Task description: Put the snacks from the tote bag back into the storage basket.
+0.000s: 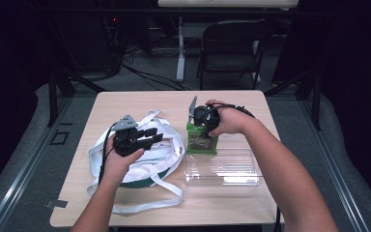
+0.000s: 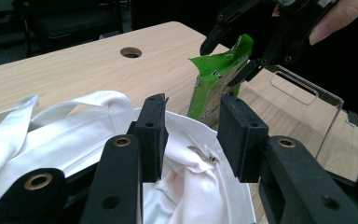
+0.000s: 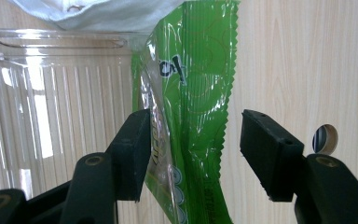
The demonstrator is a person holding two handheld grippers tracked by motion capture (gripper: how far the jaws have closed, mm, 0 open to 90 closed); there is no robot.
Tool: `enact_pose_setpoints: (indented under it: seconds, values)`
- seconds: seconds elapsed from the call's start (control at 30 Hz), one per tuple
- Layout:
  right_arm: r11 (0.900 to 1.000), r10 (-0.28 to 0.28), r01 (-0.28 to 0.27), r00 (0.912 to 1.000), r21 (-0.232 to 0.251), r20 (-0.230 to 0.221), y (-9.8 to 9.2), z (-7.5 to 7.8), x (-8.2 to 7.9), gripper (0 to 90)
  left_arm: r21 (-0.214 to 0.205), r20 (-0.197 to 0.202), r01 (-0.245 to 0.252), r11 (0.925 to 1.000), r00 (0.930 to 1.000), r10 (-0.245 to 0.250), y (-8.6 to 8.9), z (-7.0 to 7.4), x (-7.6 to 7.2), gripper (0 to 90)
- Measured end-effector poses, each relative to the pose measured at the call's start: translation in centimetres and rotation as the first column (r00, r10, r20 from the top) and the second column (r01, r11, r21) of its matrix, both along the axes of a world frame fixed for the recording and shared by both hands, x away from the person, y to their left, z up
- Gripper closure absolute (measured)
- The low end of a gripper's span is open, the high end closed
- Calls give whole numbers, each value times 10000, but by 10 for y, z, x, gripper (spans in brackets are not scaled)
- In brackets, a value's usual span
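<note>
While my left claw (image 1: 147, 137) hovers over the white cloth bag (image 1: 166, 145) on the left half of the desk (image 1: 232, 203), its jaws are spread with nothing between them. From above, I see the bag's straps looping out toward the desk's near edge. My left gripper view shows what the high view cannot: the bag's crumpled opening just under my jaws, and a round hole (image 2: 131, 52) in the desk farther off.

My right claw (image 1: 199, 126) is over the green packet (image 1: 202, 140), which stands upright at the far left corner of the clear plastic tray (image 1: 222, 169), beside the bag. From my right gripper view, the jaws are spread on either side of the packet (image 3: 191, 107), the left pad touching or nearly touching the wrapper, the right pad apart from its zigzag edge. That view also shows the tray's ribbed floor (image 3: 65, 116). In the left gripper view my right claw (image 2: 235, 56) straddles the packet's top.
</note>
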State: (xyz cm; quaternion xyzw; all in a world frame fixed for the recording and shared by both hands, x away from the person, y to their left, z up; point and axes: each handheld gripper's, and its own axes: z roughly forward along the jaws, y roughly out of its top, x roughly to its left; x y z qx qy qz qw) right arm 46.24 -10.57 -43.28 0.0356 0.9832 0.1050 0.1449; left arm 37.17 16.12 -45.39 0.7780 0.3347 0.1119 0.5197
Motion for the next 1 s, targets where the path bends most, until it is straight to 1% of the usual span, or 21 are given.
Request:
enact_pose_setpoints:
  seconds: [0.23, 0.53, 0.6, 0.63, 0.67, 0.77, 0.8, 0.87, 0.9, 0.97, 1.0]
  values:
    - [9999, -71, 71, 10000, 101, -57, -1, 3, -1, 435, -32, -42, -51, 10000, 10000, 51, 1, -2, 1, 619]
    - [9999, -104, 104, 9999, 133, -11, -3, 8, -3, 433, -75, -55, -104, 9999, 9999, 103, 2, -1, 1, 609]
    - [9996, -118, 118, 9999, 269, -4, -4, 10, -4, 433, -77, -62, -120, 9999, 9999, 119, 2, -1, 1, 607]
    - [9997, -115, 114, 9999, 235, 38, -5, 12, -4, 432, -83, -67, -116, 9999, 9999, 116, 2, -1, 1, 604]
    - [9992, -168, 166, 9999, 357, 42, -6, 13, -5, 432, -86, -61, -87, 9999, 9999, 87, 2, -1, 1, 598]
    - [9990, -228, 222, 9996, 394, 150, -7, 17, -6, 432, -145, -42, -150, 9998, 9999, 149, 3, -1, 1, 580]
    - [9980, -316, 302, 9992, 563, 227, -9, 21, -8, 432, -185, -79, -188, 9997, 9998, 186, 3, -1, 1, 574]
    - [9976, -326, 311, 9992, 621, 238, -9, 23, -9, 432, -153, -105, -200, 9997, 9997, 198, 4, 0, 1, 570]
    - [9961, -394, 375, 9990, 802, 222, -11, 27, -12, 429, -167, -86, -215, 9996, 9997, 214, 4, 0, 1, 559]
    - [9968, -359, 340, 9991, 726, 241, -11, 29, -12, 429, -87, -90, -243, 9997, 9997, 242, 5, 0, 1, 555]
    - [9948, -450, 430, 9988, 929, 198, -13, 33, -15, 428, -138, -77, -263, 9996, 9996, 262, 5, -1, 1, 551]
